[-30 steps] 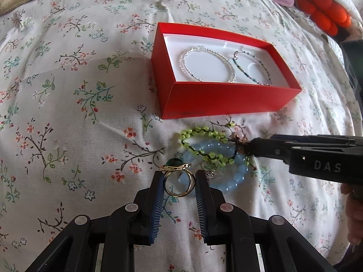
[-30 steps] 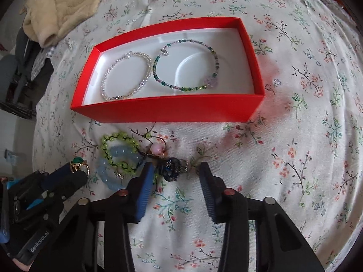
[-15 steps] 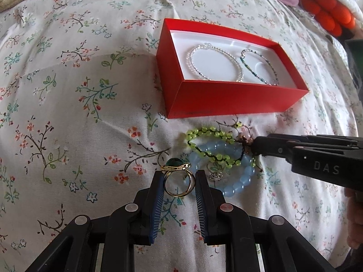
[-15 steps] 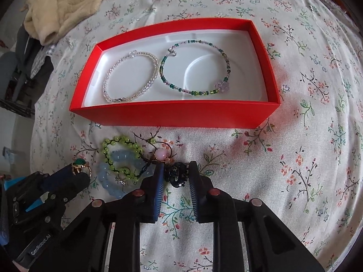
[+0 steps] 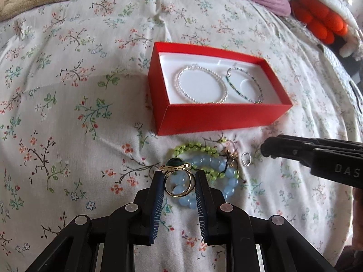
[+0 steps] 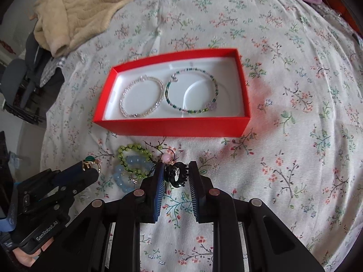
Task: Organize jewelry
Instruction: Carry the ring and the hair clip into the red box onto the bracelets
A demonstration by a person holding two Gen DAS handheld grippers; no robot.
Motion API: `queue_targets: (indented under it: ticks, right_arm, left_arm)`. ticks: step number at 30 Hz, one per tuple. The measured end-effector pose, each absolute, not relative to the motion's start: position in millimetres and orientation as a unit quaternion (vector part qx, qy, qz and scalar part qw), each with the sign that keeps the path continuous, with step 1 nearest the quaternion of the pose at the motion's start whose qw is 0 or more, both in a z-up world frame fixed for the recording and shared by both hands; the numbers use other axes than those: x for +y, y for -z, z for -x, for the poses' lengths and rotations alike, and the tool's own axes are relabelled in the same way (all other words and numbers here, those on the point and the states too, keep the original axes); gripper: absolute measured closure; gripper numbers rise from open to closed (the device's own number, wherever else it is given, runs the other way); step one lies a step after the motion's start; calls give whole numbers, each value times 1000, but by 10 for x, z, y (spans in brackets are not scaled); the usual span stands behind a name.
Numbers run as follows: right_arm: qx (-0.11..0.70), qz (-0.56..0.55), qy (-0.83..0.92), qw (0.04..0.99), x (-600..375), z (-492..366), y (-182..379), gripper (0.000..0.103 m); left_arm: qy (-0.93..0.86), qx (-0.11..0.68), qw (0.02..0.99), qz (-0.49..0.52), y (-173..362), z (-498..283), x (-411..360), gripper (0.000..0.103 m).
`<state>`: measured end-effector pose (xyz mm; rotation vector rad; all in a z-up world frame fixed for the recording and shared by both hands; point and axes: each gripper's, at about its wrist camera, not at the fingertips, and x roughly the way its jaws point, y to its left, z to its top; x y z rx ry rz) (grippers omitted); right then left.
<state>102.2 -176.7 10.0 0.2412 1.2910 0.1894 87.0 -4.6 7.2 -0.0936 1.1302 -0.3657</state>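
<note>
While the left claw [image 5: 179, 182] pinches a gold ring [image 5: 178, 181] with a green stone, the right claw [image 6: 175, 176] squeezes a black ring [image 6: 175, 175]. Both are lifted near the bead bracelets [image 5: 204, 170] left on the bed [image 5: 68, 113]. Two bracelets [image 6: 168, 95] already lie in the red box [image 6: 172, 128]; rings and beads still need putting away.

left hand-held gripper [image 5: 179, 182]: jaws closed on gold ring [image 5: 179, 182], held low, pointing forward | right hand-held gripper [image 6: 175, 176]: jaws closed on black ring [image 6: 175, 176], held low, pointing forward
</note>
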Motion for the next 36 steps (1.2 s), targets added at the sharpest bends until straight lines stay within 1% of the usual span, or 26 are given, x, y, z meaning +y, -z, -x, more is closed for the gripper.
queue_targets:
  ticks: [8,14,20,29,36]
  right_arm:
    - [567,-136,-84,808,-1905,-1079,-344,80]
    - [545,-161,-77,819,-1972,-1269,-390,80]
    - [538,-169,-69,823,-1993,-1418,-344,80]
    - [546,-161,-60,820,-2050,-1594,-160,80]
    - [555,-162,-58,814,-2076,-1641,-78,80]
  left_arm:
    - [178,505,843,62,-263,-1013,-101,82]
    - [191,483,852,61,-358,-1212,-246,82]
    - [191,476,857,47,-256,-1438,-398,82]
    - [189,489,851,16,-20,-1638,-530,81]
    - [192,483,854,6,-4,-1671,-561,81]
